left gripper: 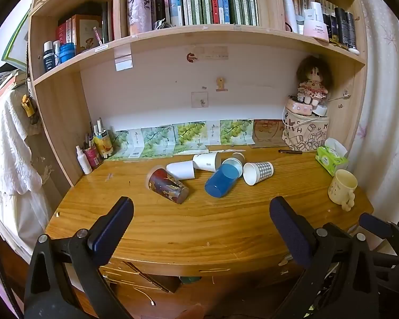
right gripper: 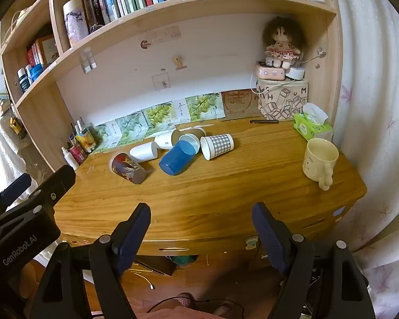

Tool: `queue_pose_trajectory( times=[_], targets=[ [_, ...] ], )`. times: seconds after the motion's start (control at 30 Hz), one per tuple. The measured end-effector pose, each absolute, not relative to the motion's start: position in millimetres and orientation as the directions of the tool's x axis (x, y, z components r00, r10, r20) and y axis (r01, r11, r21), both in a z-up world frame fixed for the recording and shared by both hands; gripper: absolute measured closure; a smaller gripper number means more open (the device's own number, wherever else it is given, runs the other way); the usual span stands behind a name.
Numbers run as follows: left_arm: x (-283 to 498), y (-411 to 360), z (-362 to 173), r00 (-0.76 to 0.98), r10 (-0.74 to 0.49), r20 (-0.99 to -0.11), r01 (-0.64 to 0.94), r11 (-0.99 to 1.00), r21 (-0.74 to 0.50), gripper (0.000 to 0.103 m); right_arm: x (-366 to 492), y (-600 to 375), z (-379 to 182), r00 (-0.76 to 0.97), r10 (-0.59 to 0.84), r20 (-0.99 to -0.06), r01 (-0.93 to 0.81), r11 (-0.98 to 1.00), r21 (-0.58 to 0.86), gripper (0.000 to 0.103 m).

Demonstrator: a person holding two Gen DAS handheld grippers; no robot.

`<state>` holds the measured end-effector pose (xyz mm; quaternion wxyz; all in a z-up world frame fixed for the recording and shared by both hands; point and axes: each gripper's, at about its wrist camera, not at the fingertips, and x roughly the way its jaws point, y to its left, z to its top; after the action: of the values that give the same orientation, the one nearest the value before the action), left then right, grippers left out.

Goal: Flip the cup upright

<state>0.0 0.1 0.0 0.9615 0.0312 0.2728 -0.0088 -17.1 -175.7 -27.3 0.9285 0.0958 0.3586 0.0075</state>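
Observation:
Several cups lie on their sides in a cluster mid-desk: a dark red patterned cup (left gripper: 168, 186) (right gripper: 128, 168), a white cup (left gripper: 181, 170) (right gripper: 144, 152), another white cup (left gripper: 207, 161) (right gripper: 167, 139), a blue cup (left gripper: 223, 178) (right gripper: 177, 156) and a checked paper cup (left gripper: 258, 172) (right gripper: 217, 146). A cream mug (left gripper: 341, 188) (right gripper: 320, 160) stands upright at the right. My left gripper (left gripper: 201, 212) is open and empty, back from the cups over the desk's front. My right gripper (right gripper: 200, 219) is open and empty near the front edge.
The wooden desk (left gripper: 199, 226) has a bookshelf above. A green tissue pack (left gripper: 331, 158) (right gripper: 312, 125), a printed box with a doll (left gripper: 306, 130) (right gripper: 282, 101), a pen (left gripper: 290, 151) and bottles at back left (left gripper: 93, 151) line the edges. Cards lean against the back wall.

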Motion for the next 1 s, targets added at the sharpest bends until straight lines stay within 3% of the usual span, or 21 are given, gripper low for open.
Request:
queue_pose_trajectory(
  times=[1.0],
  targets=[
    [-7, 11, 1, 0.855, -0.029, -0.518, 0.048, 0.999, 0.023, 0.001, -21, -173, -26, 0.745, 0.078, -0.663, 0.053, 0.983, 0.175, 0.024]
  ],
)
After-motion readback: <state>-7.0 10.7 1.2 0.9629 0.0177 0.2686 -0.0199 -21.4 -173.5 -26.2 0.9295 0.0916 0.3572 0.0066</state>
